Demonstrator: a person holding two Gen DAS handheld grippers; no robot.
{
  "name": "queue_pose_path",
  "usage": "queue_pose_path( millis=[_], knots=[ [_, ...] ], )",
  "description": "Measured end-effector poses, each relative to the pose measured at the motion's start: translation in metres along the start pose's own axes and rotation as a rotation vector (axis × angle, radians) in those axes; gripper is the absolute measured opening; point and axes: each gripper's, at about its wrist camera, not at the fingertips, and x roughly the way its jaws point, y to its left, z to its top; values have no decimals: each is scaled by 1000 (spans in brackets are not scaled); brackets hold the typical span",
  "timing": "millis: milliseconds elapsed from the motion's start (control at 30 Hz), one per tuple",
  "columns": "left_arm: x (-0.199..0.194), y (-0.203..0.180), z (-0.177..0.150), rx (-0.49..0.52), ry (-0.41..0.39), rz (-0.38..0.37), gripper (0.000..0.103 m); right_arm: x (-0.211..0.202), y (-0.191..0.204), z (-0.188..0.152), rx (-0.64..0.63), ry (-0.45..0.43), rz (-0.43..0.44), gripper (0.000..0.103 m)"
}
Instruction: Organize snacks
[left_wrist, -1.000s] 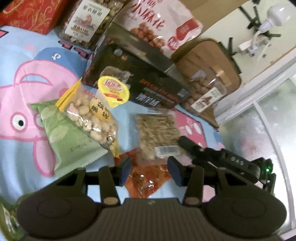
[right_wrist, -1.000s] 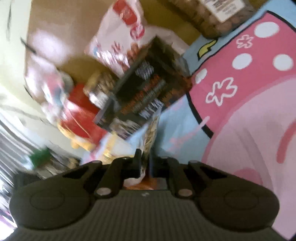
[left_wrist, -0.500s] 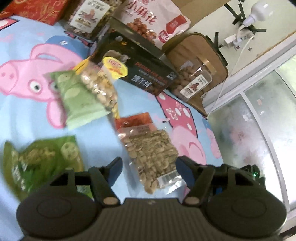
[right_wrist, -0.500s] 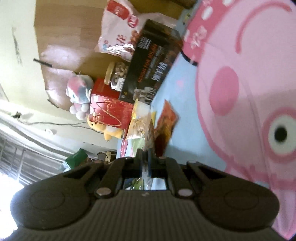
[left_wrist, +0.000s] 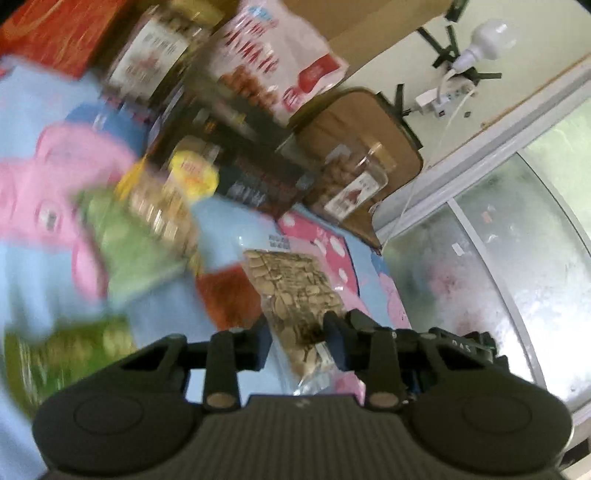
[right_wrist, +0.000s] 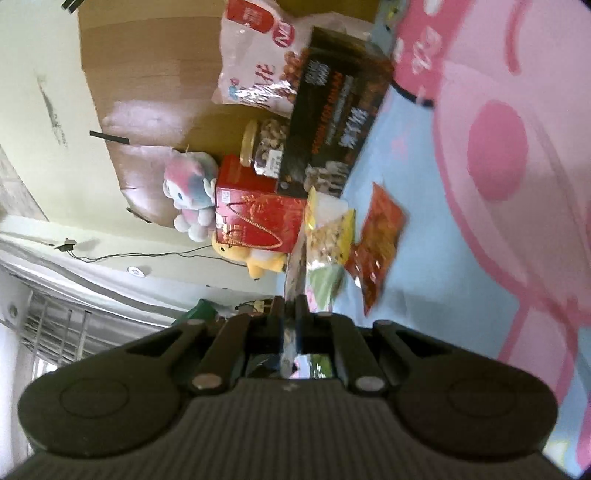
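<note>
Snacks lie scattered over a cartoon-pig bedsheet (right_wrist: 498, 155), with the black box (right_wrist: 332, 122) as the clearest landmark. Behind the black box lean a pink-and-white bag (right_wrist: 255, 70) and a nut jar (right_wrist: 266, 147), and a red gift box (right_wrist: 255, 221) stands beside it; these look already ranged along the back, though that is a judgement. In front of the black box lie the loose packets: a peanut bag (right_wrist: 328, 232), a green packet (left_wrist: 136, 240), an orange-red packet (right_wrist: 380, 243) and, nearest the camera, another green bag (left_wrist: 62, 350), blurred. The right gripper (right_wrist: 290, 317) has its fingers pressed together on the edge of a clear seed packet (left_wrist: 295, 295), held up off the sheet well in front of the black box. The left gripper (left_wrist: 298, 343) has its fingers apart on either side of that packet's lower end, not visibly touching it; whether it is about to take hold cannot be told. The sorting appears partly done at most: one packet is in hand, and several small ones in front of the black box are yet to be placed.
</note>
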Motion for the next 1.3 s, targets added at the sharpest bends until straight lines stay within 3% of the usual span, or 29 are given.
queue_pose_path(
  millis=[167, 300, 400, 433, 500, 533, 567, 600, 767, 833, 933, 1033, 1133, 1300],
  knots=[
    [13, -33, 59, 155, -56, 55, 30, 16, 45, 30, -209, -70, -46, 8],
    [48, -37, 111, 178, -60, 104, 33, 37, 72, 69, -367, -150, -137, 8],
    [83, -34, 141, 209, -63, 194, 46, 63, 79, 97, -457, -197, -220, 9],
    [96, -32, 148, 223, -54, 239, 59, 73, 80, 104, -509, -215, -258, 9],
    [118, -24, 155, 239, -34, 358, 60, 98, 78, 114, -645, -245, -376, 16],
    [120, -20, 155, 237, -29, 384, 59, 107, 75, 117, -707, -253, -450, 22],
    [116, -16, 153, 228, -31, 382, 59, 112, 70, 120, -756, -265, -521, 32],
    [106, -14, 149, 224, -45, 355, 59, 114, 64, 120, -778, -288, -570, 35],
    [23, 0, 121, 209, -164, 232, 59, 76, 54, 105, -707, -368, -469, 35],
    [-5, 12, 108, 173, -194, 216, 59, 66, 53, 91, -688, -350, -421, 35],
    [-21, 31, 92, 108, -200, 226, 60, 77, 45, 73, -655, -205, -374, 35],
    [-13, 46, 88, 47, -166, 241, 60, 108, 40, 56, -669, -93, -401, 36],
    [4, 58, 87, -16, -108, 186, 60, 128, 45, 38, -760, -33, -433, 37],
    [31, 60, 90, 10, -79, 217, 60, 156, 44, 18, -918, 54, -504, 40]
  ],
)
